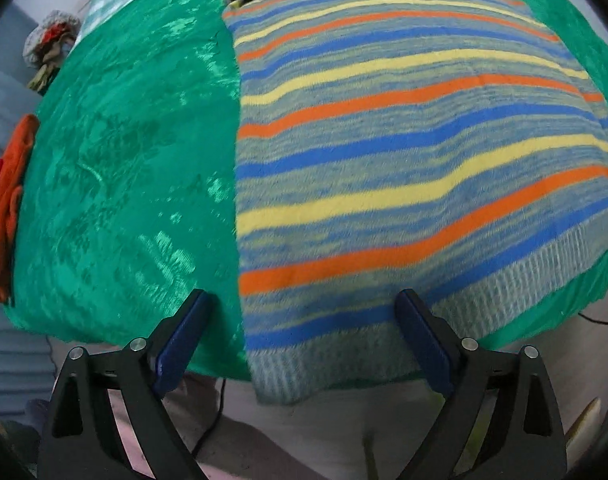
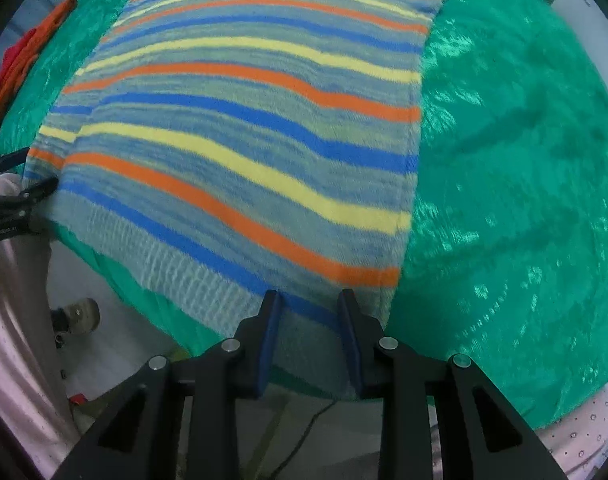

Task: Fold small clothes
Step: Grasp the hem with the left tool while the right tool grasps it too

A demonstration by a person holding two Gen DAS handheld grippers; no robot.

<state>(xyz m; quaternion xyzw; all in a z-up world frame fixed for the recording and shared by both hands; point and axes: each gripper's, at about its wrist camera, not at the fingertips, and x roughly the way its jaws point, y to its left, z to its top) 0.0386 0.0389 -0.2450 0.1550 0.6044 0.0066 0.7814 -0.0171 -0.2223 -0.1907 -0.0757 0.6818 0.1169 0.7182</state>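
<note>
Light is even and fairly bright — sheen glints on the green cover (image 1: 116, 168). Fisheye bending curves the edges; the sweater (image 2: 244, 128) is slightly blurred.

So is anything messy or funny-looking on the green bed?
Mostly neat. The striped knitted sweater lies flat on the shiny green blanket, though its ribbed hem hangs over the near edge. A crumpled orange and red cloth sits bunched at the blanket's far left edge.

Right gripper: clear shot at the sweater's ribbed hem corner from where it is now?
Probably yes. The right gripper hovers just over the striped sweater at its ribbed hem, jaws partly open with nothing between them. Nothing lies on that corner, and the left gripper sits at the opposite hem corner.
</note>
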